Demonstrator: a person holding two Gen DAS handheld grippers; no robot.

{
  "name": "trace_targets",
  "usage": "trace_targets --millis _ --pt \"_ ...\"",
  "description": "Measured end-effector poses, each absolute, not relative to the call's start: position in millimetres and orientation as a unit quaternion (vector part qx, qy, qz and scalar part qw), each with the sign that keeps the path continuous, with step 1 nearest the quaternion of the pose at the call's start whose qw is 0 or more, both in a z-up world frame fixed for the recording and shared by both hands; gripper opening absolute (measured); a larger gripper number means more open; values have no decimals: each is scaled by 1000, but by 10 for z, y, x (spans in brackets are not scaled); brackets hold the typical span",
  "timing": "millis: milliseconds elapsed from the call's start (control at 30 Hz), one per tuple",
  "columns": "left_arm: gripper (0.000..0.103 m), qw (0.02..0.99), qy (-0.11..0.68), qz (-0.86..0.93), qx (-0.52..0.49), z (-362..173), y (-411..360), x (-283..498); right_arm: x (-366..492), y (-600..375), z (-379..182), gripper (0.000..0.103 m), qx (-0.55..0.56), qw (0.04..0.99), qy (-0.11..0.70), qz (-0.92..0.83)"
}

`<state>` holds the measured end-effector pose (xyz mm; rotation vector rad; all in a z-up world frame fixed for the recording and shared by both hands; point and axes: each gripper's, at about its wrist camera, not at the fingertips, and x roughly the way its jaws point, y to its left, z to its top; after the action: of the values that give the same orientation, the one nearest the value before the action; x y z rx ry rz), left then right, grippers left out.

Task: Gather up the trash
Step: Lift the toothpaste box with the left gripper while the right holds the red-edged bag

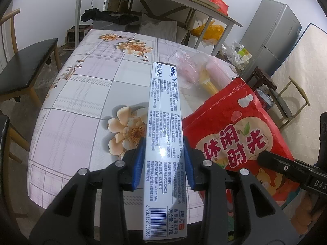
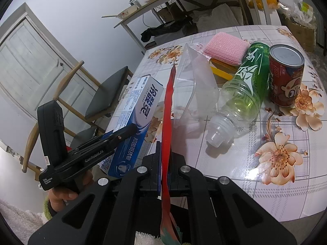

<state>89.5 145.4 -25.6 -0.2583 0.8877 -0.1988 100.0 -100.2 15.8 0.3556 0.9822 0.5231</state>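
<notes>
So the left gripper (image 1: 163, 159) has its blue-padded fingers (image 1: 138, 163) clamped tight on a long white and blue cardboard toothpaste box (image 1: 163, 126), pinching it from both sides around the middle so the box sticks out forward above the flowered plastic tablecloth (image 1: 81, 106), barcode end toward the camera. In the right wrist view that same box (image 2: 134, 120) shows up off to the left with the left gripper (image 2: 122, 134) on it, held up near the table's edge, and the person's hand (image 2: 65, 196) is wrapped around the handle below. The right gripper (image 2: 164, 163) is squeezed shut on a red printed snack bag (image 2: 168, 110), which is seen edge-on there as a thin red strip running up between the pads. From the left wrist view the bag (image 1: 241, 134) is face-on, big red foil with white and pink lettering, and it sits just to the right of the toothpaste box, with the right gripper's black finger (image 1: 286, 167) on its lower part. The rest of the stuff is lying on the table: a green-labelled clear plastic bottle (image 2: 243, 87) on its side with its cap pointing toward the camera, a red drink can (image 2: 286, 75) standing upright and touching the bottle's right side, a crumpled clear plastic wrapper (image 2: 194, 81) just left of the bottle, and a pink mesh sponge (image 2: 226, 48) behind them resting on something yellow (image 2: 221, 71) that's hard to identify.
</notes>
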Motion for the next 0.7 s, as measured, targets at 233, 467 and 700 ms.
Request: trace_targets --millis 233,467,700 --pt "33 890 429 -95 -124 -233 1458 894 983 -1010 166 4 172 833 464 247" --pt "33 891 427 -95 -124 -236 1456 896 982 -1011 165 4 174 833 463 247" --pt "33 893 424 -92 -124 -194 1445 875 959 -1021 171 4 178 833 460 249"
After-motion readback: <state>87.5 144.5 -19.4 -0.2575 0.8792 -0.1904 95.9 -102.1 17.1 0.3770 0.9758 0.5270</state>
